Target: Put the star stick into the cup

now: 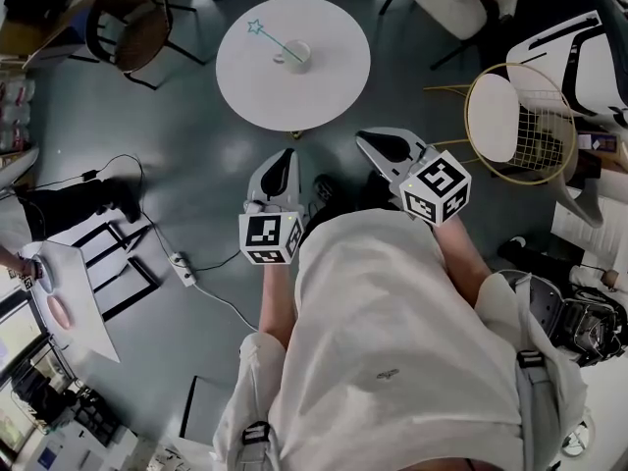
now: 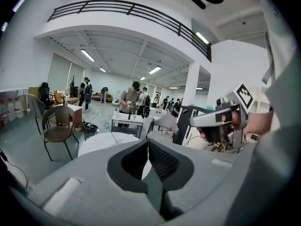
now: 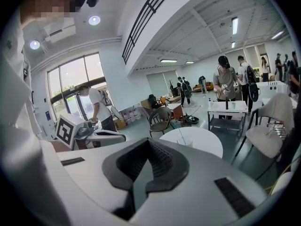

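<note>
Star stick (image 1: 274, 40) stands leaning in the cup (image 1: 297, 57) on the round white worktop (image 1: 334, 91), star end up and out to the left. Left tongs (image 1: 286, 157) and right tongs (image 1: 365, 139) are both pressed together with nothing between them (held close to the person's body, well apart from the worktop).

You see the table (image 1: 329, 91) top smooth, matt white; cup (image 1: 297, 55) translucent, plastic-looking; floor (image 1: 196, 135) dark, semi-gloss. Your left gripper (image 1: 287, 155) and right gripper (image 1: 363, 137): matt grey plastic shells, black ribbed pads (image 2: 162, 161).
</note>
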### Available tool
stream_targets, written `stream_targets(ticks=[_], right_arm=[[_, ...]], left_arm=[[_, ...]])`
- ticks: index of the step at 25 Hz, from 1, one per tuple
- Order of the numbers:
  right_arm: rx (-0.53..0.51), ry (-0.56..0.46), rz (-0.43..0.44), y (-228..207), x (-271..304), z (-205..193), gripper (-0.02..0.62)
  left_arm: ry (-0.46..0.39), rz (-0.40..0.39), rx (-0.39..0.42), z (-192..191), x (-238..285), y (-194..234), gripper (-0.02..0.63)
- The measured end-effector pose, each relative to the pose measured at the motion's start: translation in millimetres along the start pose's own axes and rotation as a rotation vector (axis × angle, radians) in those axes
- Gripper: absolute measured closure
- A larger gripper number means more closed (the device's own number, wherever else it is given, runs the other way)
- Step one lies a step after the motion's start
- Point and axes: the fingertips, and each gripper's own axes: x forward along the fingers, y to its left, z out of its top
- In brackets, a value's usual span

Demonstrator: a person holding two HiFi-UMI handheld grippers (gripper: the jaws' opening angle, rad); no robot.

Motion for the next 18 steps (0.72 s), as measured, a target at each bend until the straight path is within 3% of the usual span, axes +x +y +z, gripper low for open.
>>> stream_targets(ticks=[18], right_arm=[[-0.025, 0.006, -0.013, 15.4, 6.6, -4.5, 0.588]], left_arm=[[0.006, 0.005, 0.000, -10.4, -16.9, 13.0, 0.594]])
